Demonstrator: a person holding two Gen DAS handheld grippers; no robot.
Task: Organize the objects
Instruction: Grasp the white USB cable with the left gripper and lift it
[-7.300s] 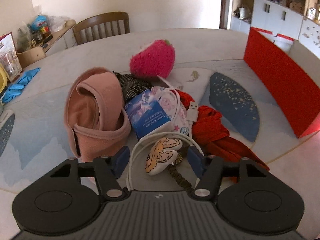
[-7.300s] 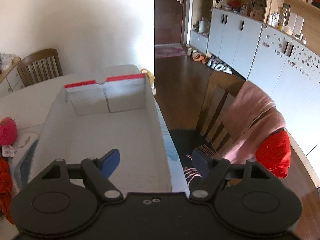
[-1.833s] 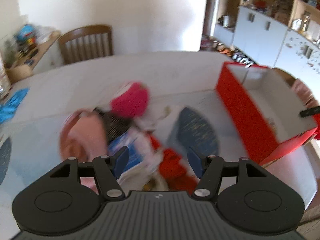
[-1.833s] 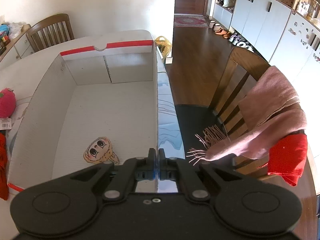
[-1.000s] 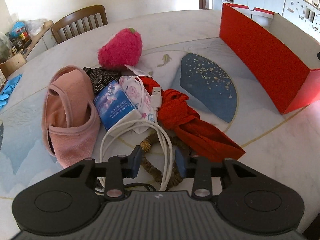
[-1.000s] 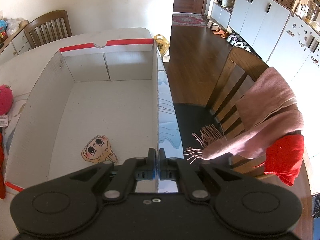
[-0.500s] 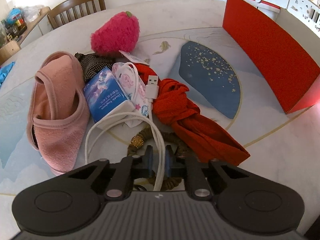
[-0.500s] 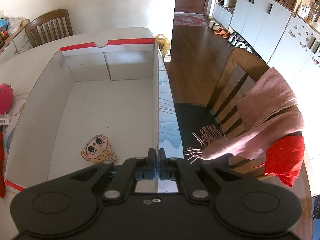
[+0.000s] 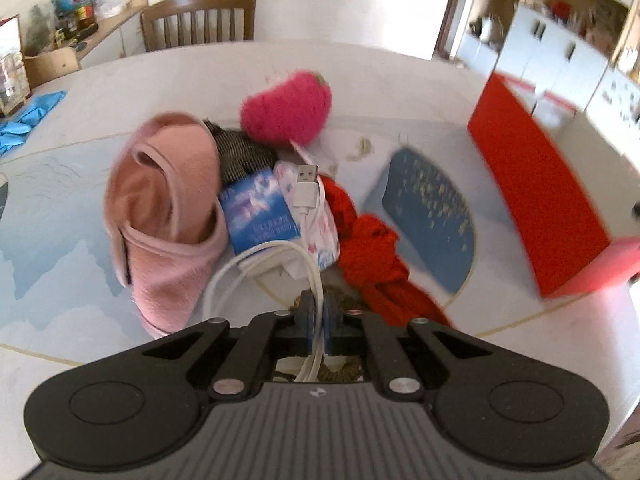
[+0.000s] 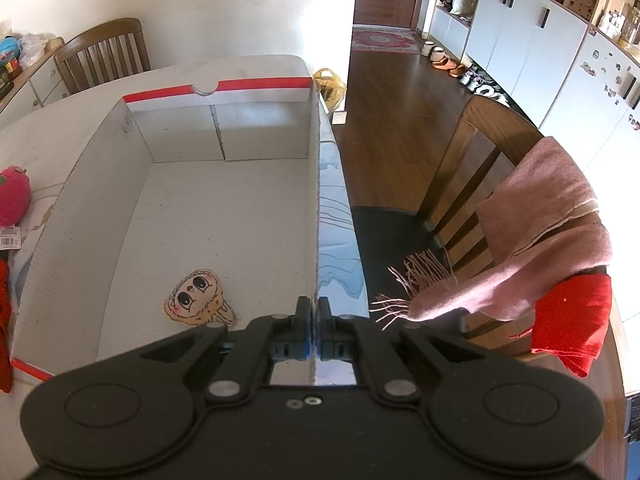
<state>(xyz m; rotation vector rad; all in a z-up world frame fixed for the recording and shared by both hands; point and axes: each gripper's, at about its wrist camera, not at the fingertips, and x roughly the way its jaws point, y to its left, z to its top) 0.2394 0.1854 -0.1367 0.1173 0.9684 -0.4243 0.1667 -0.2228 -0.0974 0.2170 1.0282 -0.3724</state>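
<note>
My left gripper (image 9: 318,312) is shut on a white USB cable (image 9: 308,256), whose loops and plug (image 9: 305,182) hang lifted over the pile. The pile holds a pink slipper (image 9: 168,208), a blue packet (image 9: 258,214), a red cloth (image 9: 376,260), a pink plush strawberry (image 9: 286,108) and a brown braided cord (image 9: 344,364) under the fingers. My right gripper (image 10: 314,312) is shut on the right wall of the red-and-white cardboard box (image 10: 312,208). A cartoon-face charm (image 10: 196,298) lies on the box floor.
The box's red outer side (image 9: 532,184) stands at the right in the left wrist view. A blue placemat (image 9: 428,212) lies between pile and box. A wooden chair (image 10: 472,184) with a pink scarf (image 10: 540,232) stands beside the table. Blue gloves (image 9: 24,120) lie far left.
My left gripper closed on the white cable and lifted it, so the loops and plug rose off the pile; the view tilted up. The right gripper kept still on the box wall.
</note>
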